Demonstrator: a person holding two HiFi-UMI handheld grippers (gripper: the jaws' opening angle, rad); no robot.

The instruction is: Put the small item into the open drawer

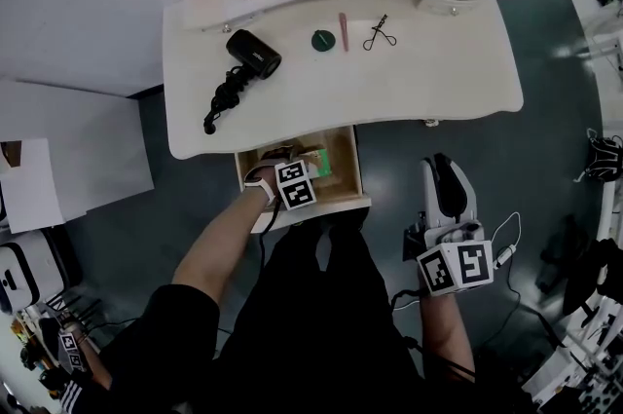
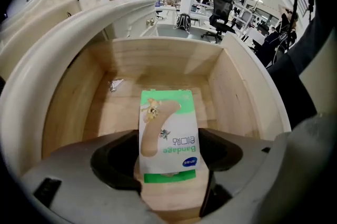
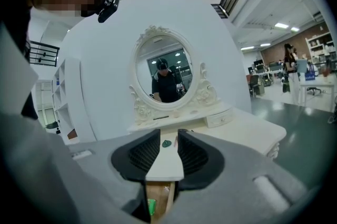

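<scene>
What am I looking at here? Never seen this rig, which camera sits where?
There is no robot: a person holds a two-jaw tool in each hand. The head view looks down from their head, and the other two cameras ride on the tools. The left tool grips a bandage pack inside the open wooden drawer. The right tool is open and empty, pointing at the mirror. On the dressing table lie a black hair dryer, a round green item, a pink stick and an eyelash curler.
</scene>
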